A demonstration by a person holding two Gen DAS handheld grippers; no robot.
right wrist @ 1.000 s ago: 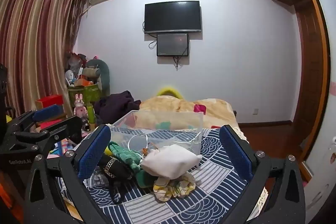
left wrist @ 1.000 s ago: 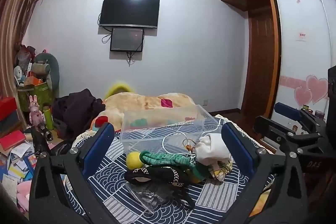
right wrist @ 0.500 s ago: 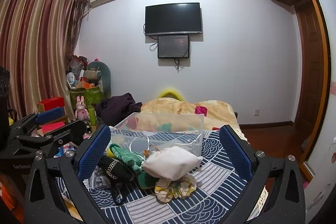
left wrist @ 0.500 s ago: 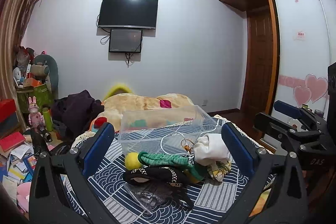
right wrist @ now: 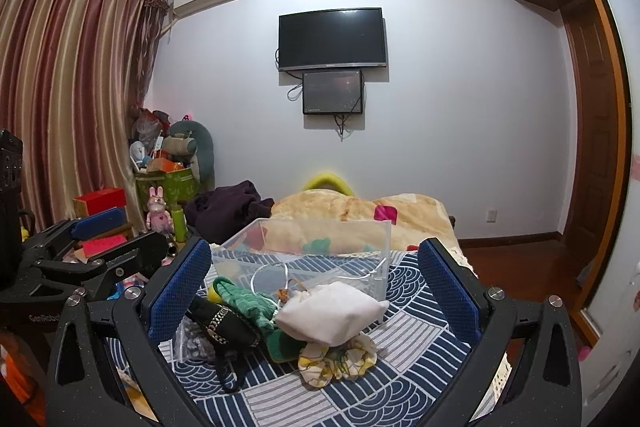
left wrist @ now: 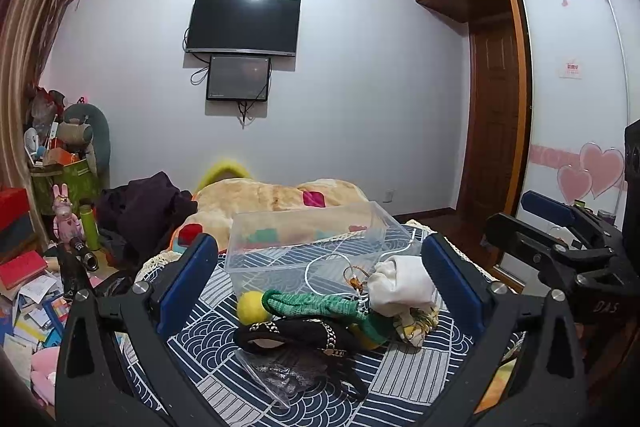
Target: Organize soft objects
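Observation:
A pile of soft things lies on the blue patterned bedspread: a white cloth pouch, a green knitted piece, a black trimmed pouch, a yellow ball, a yellow floral scrunchie and a clear plastic bag. A clear plastic box stands just behind the pile. My left gripper and right gripper are both open and empty, held short of the pile.
A beige blanket and dark clothes lie further up the bed. Boxes, toys and papers clutter the floor at the left. A wardrobe and door stand at the right. A white cord runs over the box.
Both grippers have drifted slightly; the view has tilted up a little. The jaws stay open and the pile has not moved.

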